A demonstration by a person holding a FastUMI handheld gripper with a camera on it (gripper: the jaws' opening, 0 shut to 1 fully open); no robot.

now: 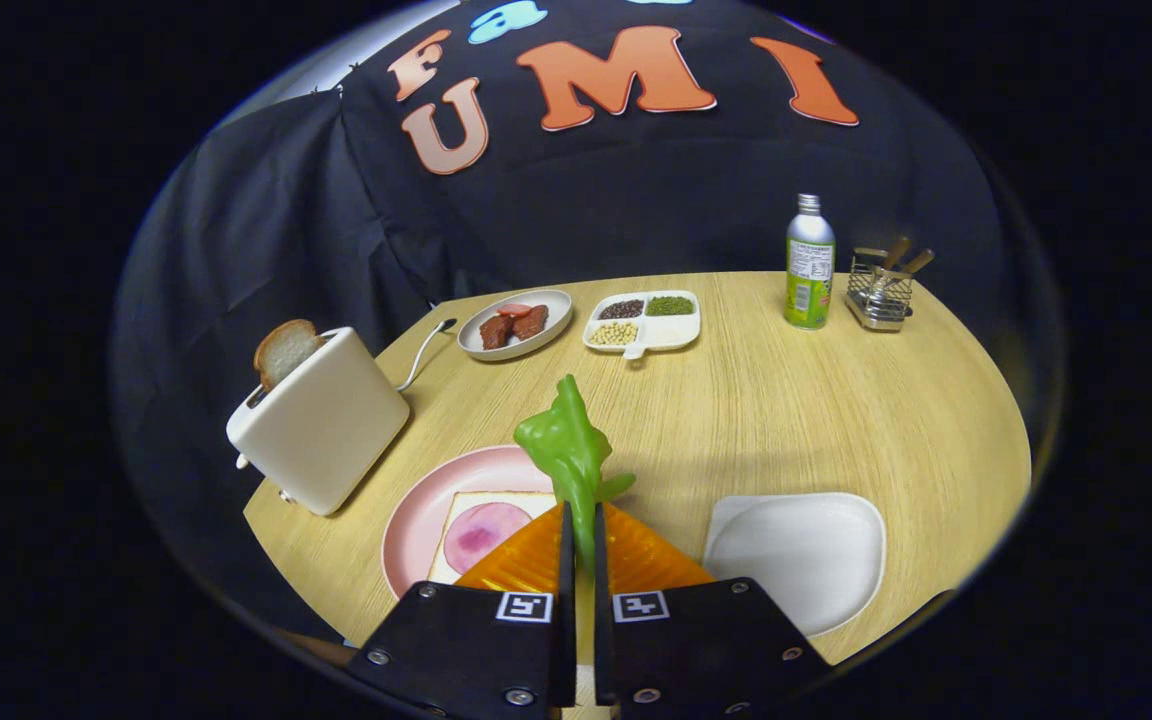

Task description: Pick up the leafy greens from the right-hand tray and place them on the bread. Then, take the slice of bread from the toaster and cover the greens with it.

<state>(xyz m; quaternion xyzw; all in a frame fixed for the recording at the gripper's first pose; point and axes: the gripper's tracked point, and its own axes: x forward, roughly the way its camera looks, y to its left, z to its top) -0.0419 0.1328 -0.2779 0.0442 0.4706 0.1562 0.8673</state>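
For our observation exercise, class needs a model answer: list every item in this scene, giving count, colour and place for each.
Leafy greens: one, green, pinched between the fingers.
Pink plate: one, just ahead of the fingers, beside the toaster.
Bread with ham: one slice, on the pink plate.
Toaster: one, cream, slice of bread sticking up.
White tray: one, right of the fingers.
Oval dish: one, grey, brown meat pieces, beyond the toaster.
Divided dish: one, white, beans and grains.
Bottle: one, silver and green, far side.
Wire rack: one, metal, beside the bottle.
Table: one, light wood.
Gripper: one, shut on the greens.
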